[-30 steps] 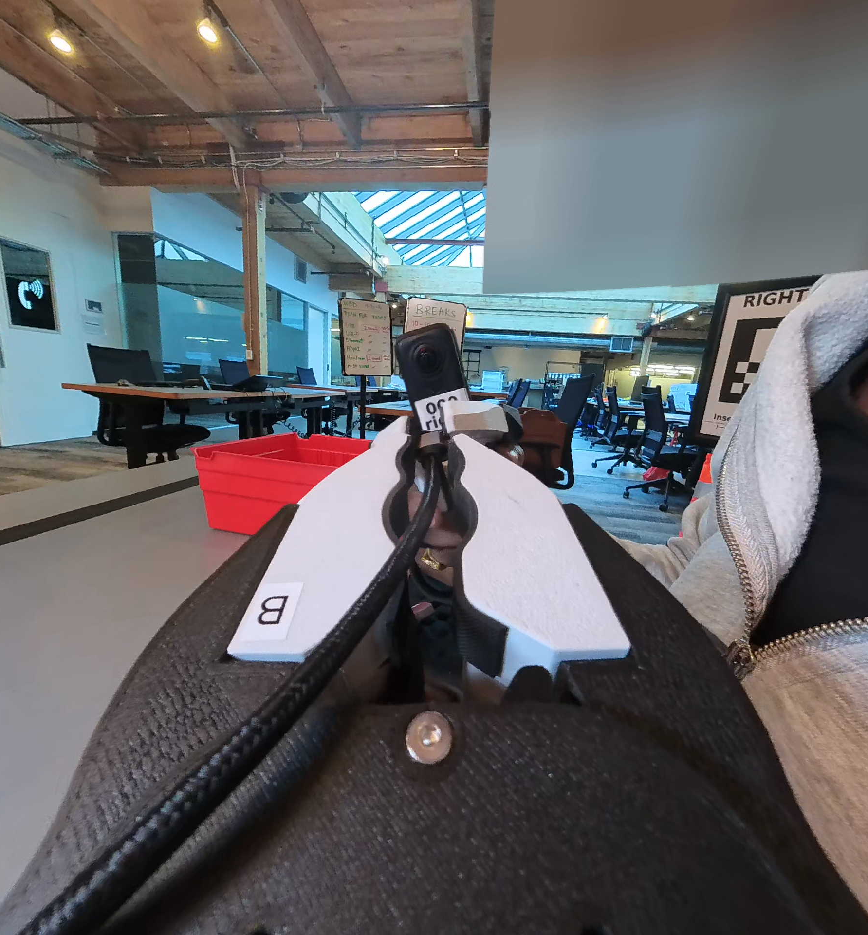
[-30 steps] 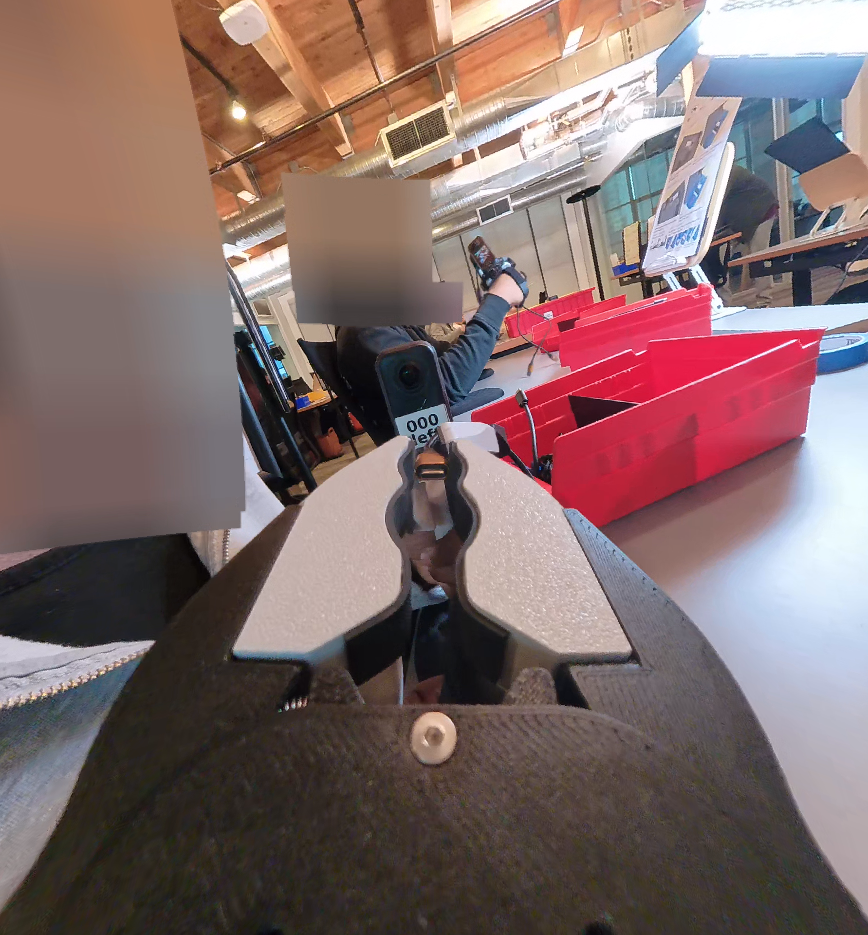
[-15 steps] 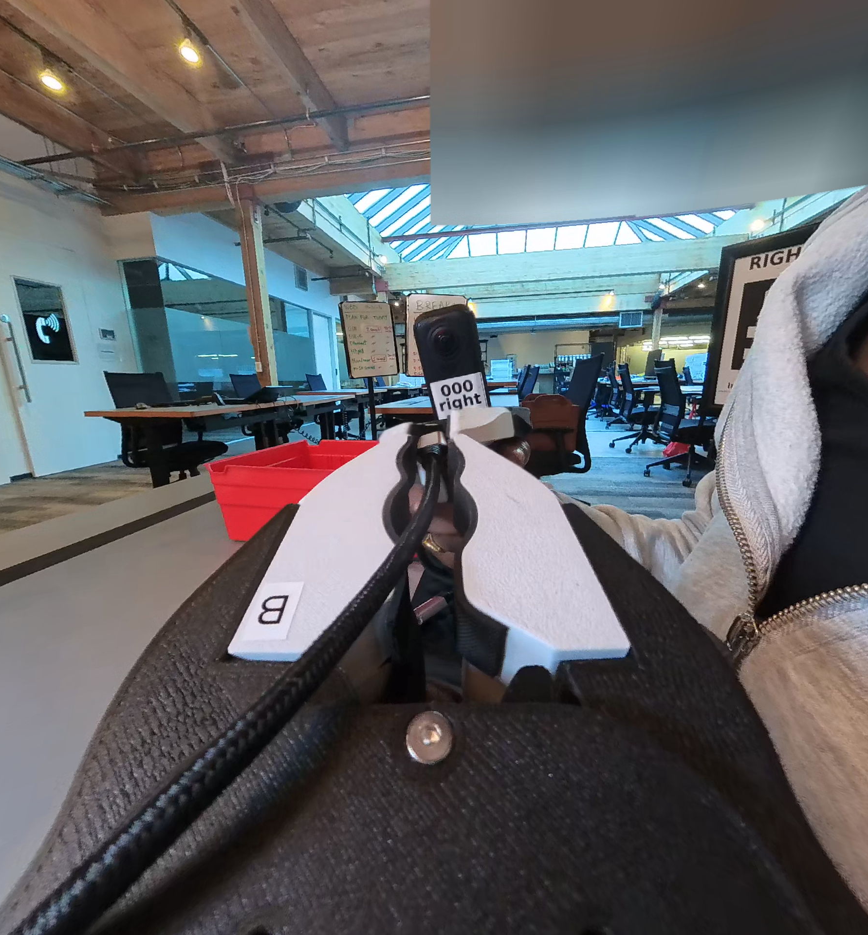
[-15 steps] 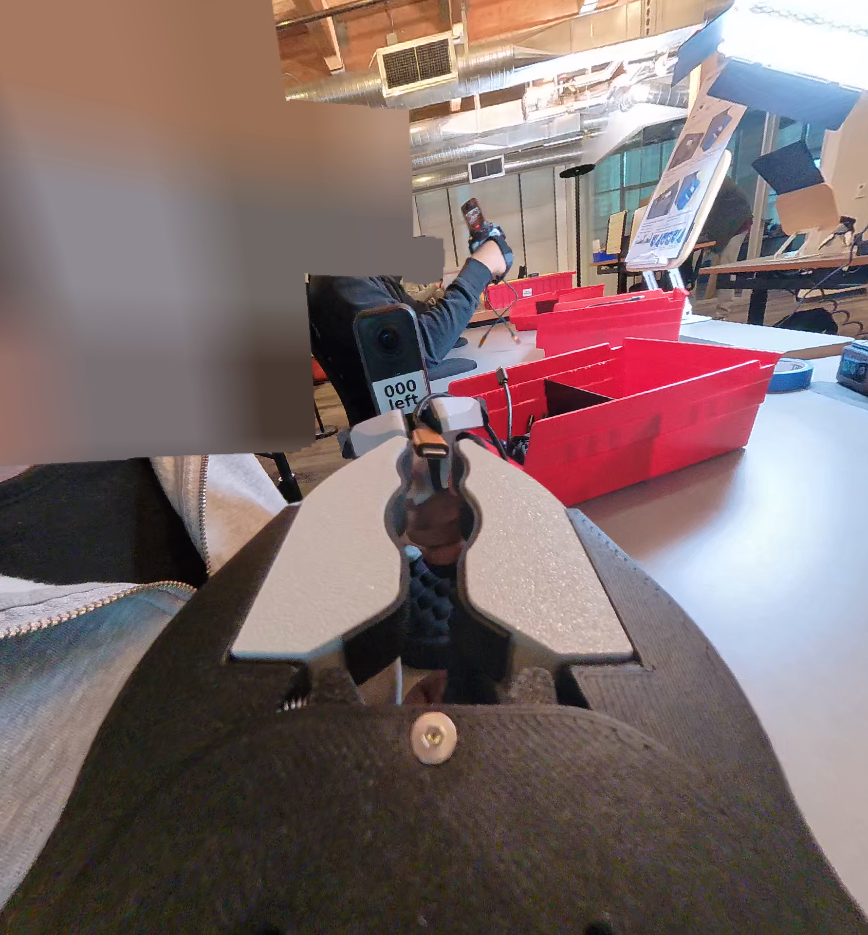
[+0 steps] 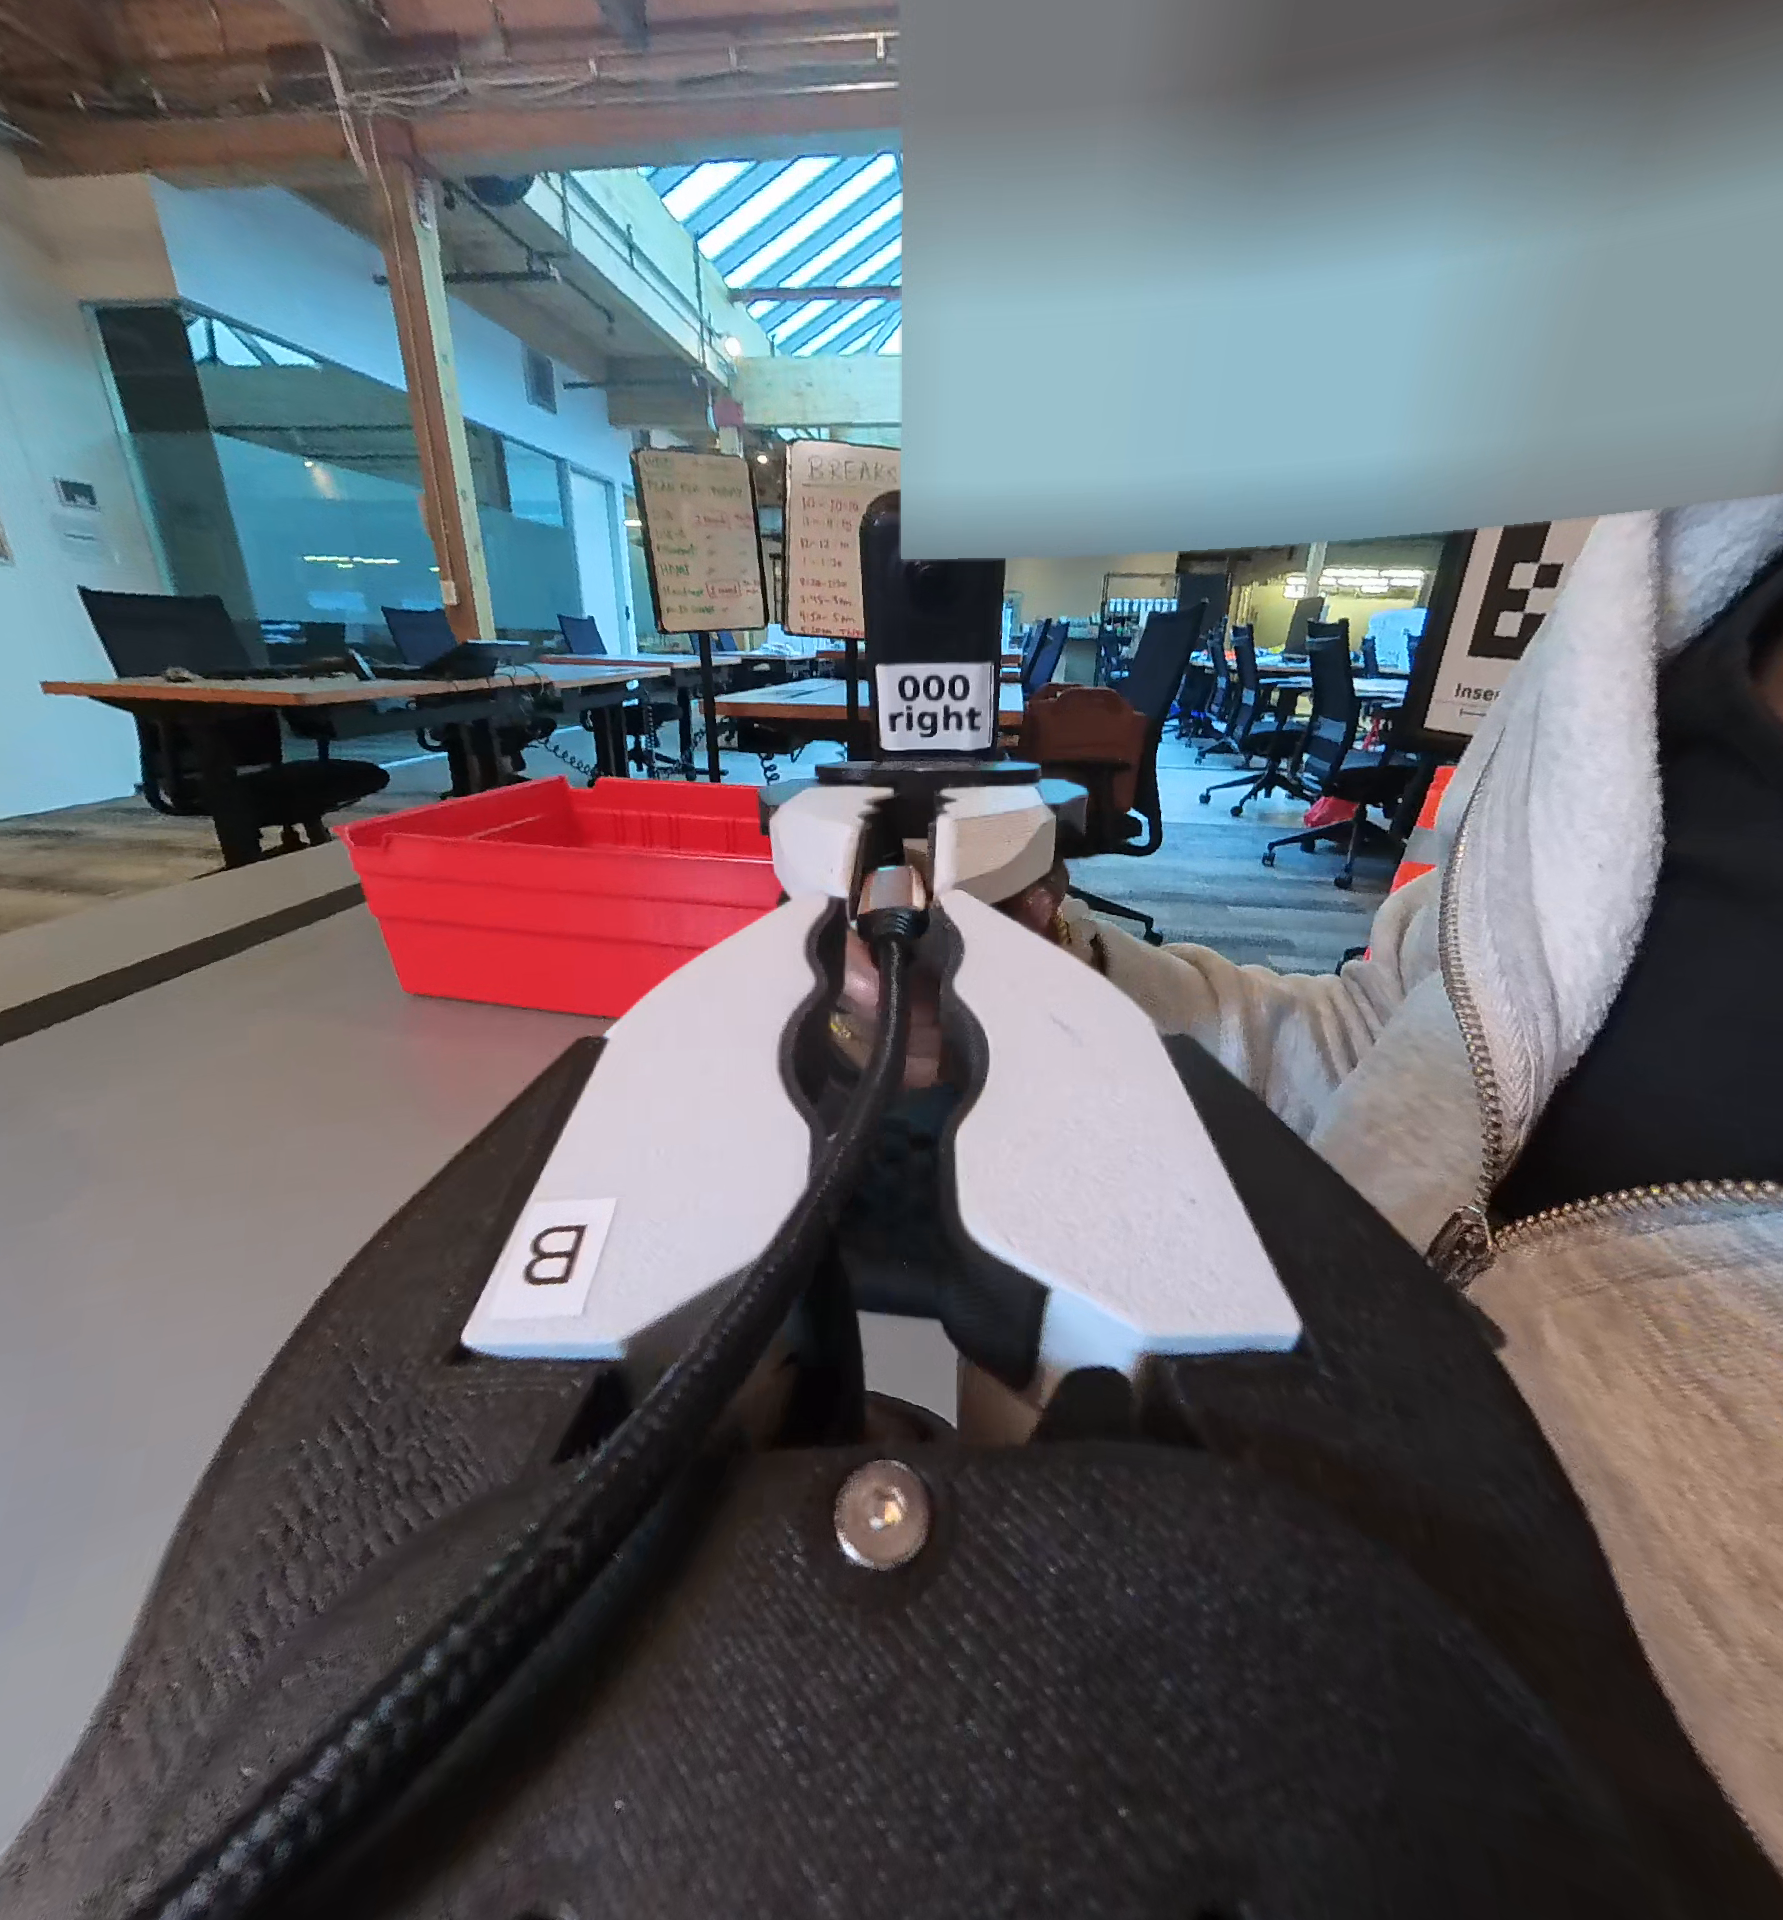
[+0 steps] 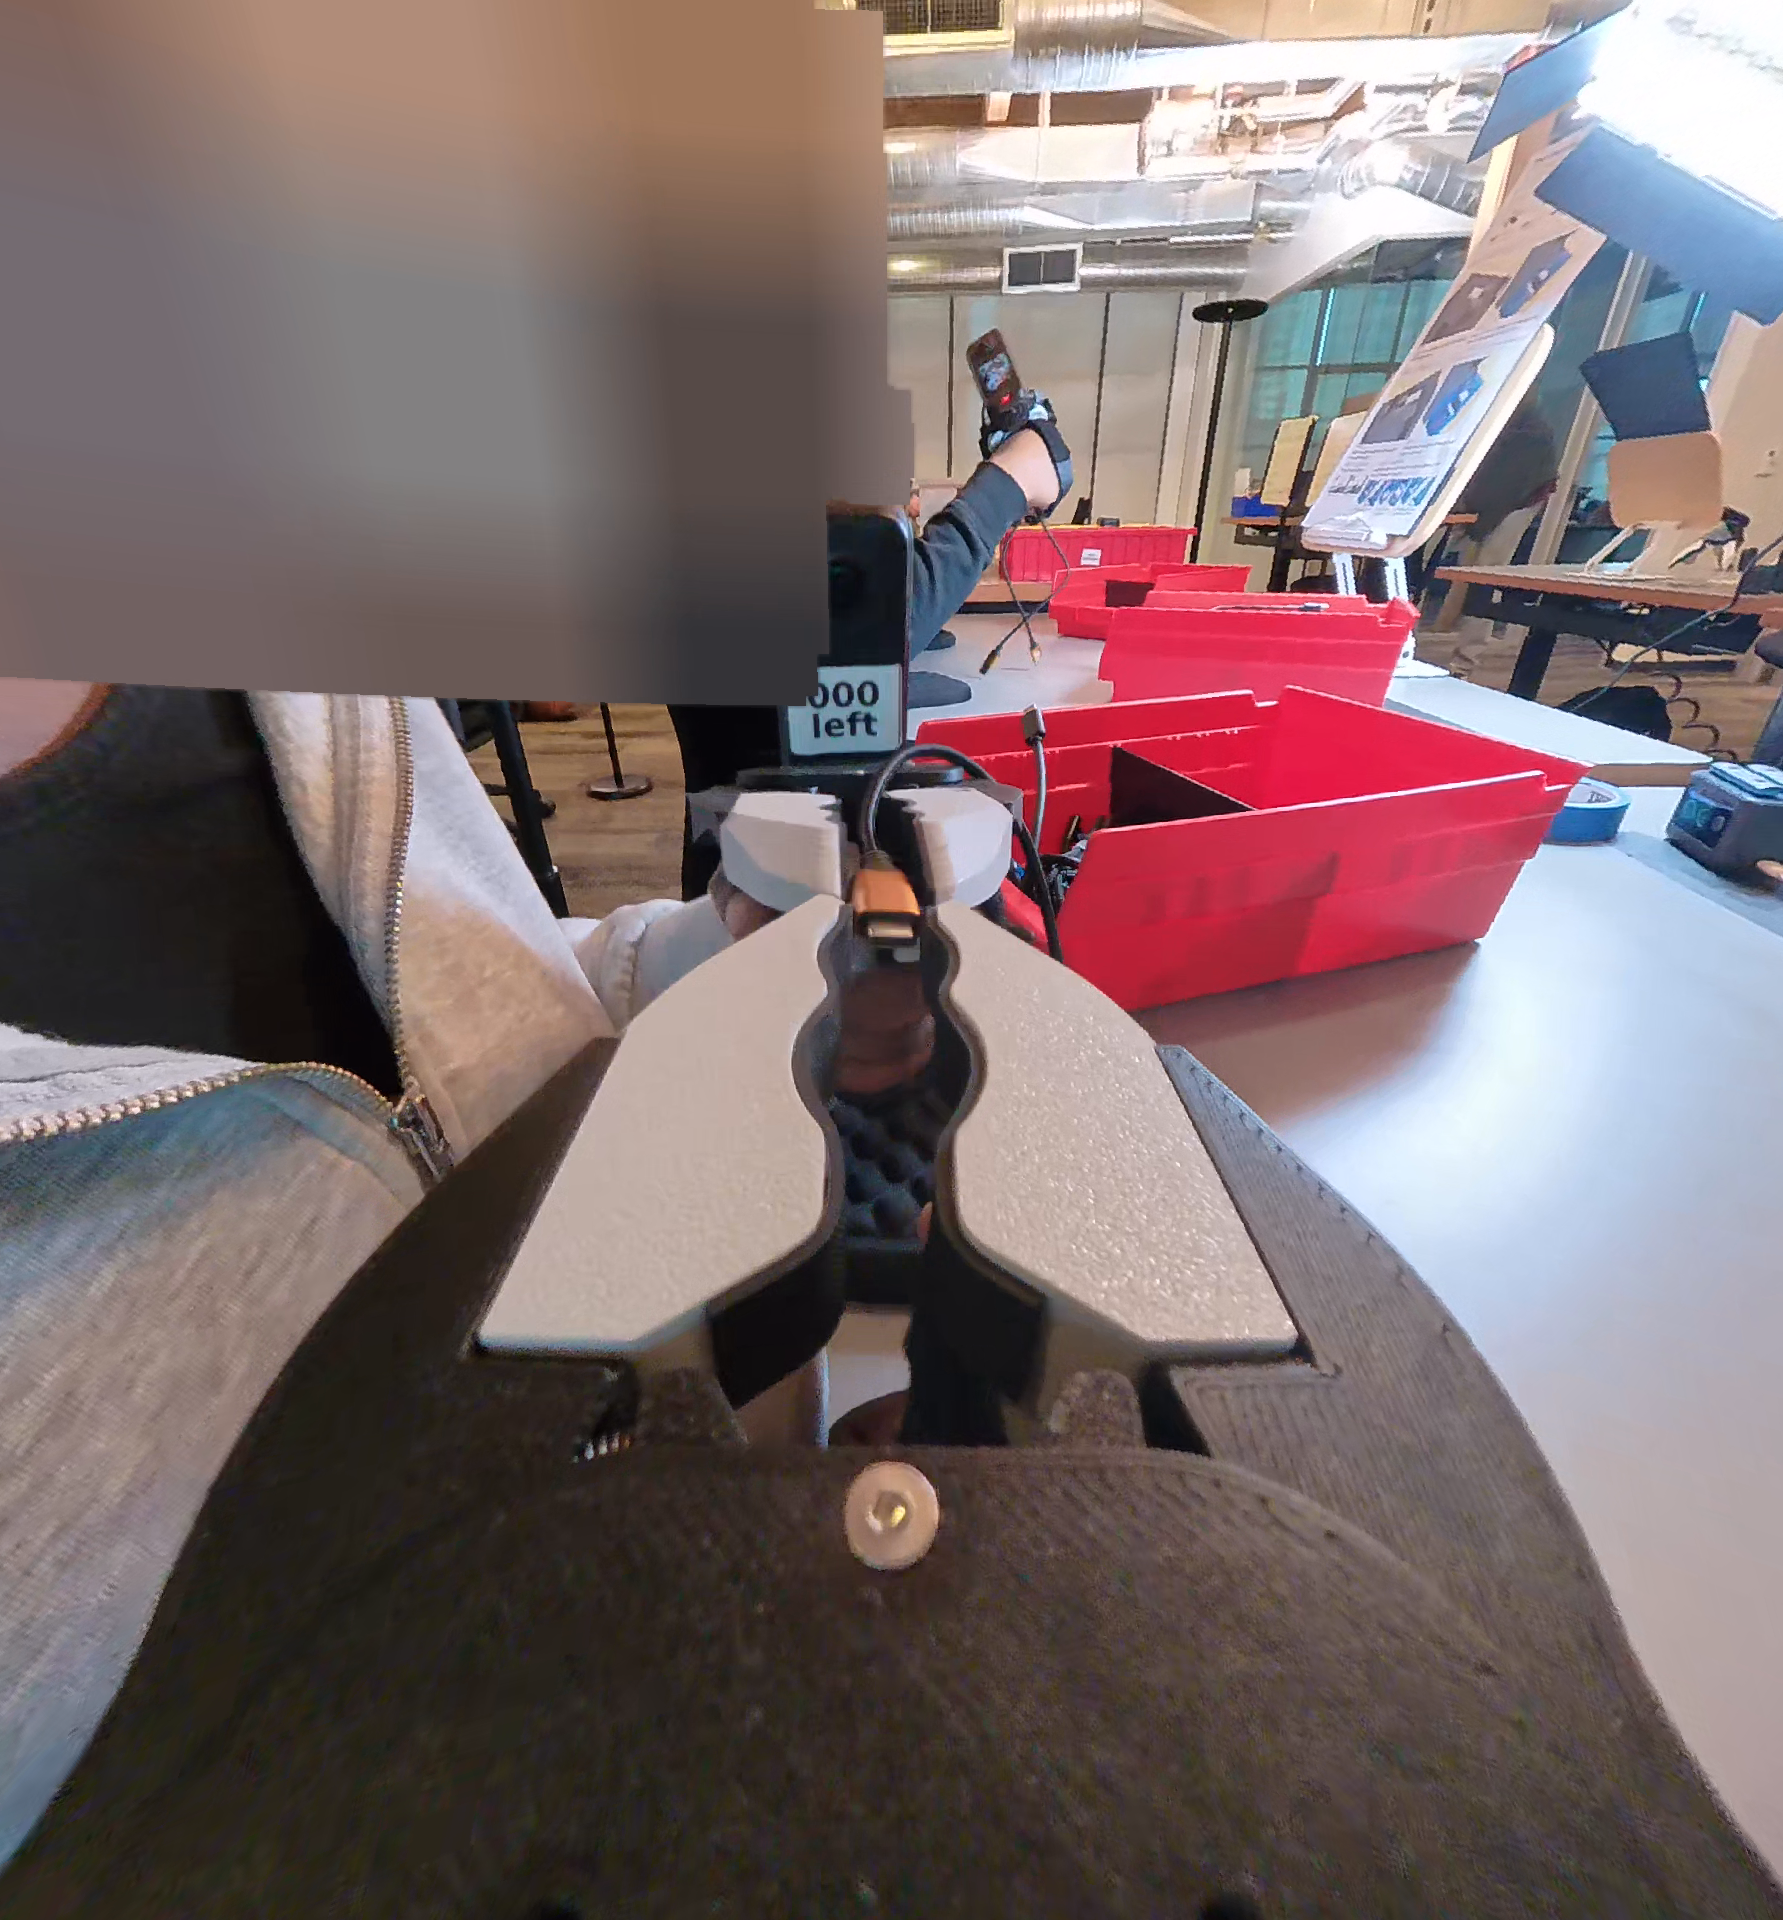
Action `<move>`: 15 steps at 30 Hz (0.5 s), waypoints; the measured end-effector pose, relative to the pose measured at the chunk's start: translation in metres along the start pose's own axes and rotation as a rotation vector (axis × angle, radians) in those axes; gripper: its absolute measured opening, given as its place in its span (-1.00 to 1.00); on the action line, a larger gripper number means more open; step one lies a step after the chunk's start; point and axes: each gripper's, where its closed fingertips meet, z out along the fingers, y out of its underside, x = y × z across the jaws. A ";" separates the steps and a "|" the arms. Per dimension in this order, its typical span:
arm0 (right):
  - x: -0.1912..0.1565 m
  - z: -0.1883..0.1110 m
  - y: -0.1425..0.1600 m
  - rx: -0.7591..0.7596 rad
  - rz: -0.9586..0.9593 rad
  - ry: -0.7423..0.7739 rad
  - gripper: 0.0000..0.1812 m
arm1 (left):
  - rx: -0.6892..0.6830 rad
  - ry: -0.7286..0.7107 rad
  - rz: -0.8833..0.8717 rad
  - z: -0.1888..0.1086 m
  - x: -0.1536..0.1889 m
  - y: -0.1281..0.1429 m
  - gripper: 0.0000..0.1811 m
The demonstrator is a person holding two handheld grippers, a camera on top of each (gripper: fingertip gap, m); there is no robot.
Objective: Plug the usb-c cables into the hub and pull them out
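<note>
While the two grippers point at each other near the middle of both views, each one holds something. The left gripper (image 5: 892,914) has its white fingers (image 5: 700,1132) pressed together on a black braided cable (image 5: 658,1382). That cable runs from the lower left of the left wrist view up to a silver plug (image 5: 887,891) at the fingertips. In the right wrist view this same cable ends in an orange usb-c plug (image 6: 882,902) — it sits right at the tips of the right gripper (image 6: 882,940), whose grey fingers (image 6: 700,1143) are closed. The pictures do not show clearly what those fingers pinch; only a small dark piece (image 6: 882,961) shows just under the plug. A red bin (image 5: 565,894) stands on the grey table (image 5: 139,1195), left of centre in the left wrist view. Another red bin (image 6: 1282,883) with black cables inside sits at middle right in the right wrist view, and a roll of blue tape (image 6: 1590,810) lies beyond it. A person in a grey zip hoodie (image 5: 1645,1403) fills the right side of the left wrist view.
</note>
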 end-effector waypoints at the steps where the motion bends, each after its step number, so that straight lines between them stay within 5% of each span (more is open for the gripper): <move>1: 0.000 0.000 0.001 -0.009 -0.011 0.005 -0.87 | -0.007 0.002 -0.003 0.000 0.000 0.000 -0.85; 15: -0.003 0.002 0.004 -0.025 -0.047 -0.002 -0.87 | -0.046 0.033 -0.021 -0.001 0.004 0.005 -0.84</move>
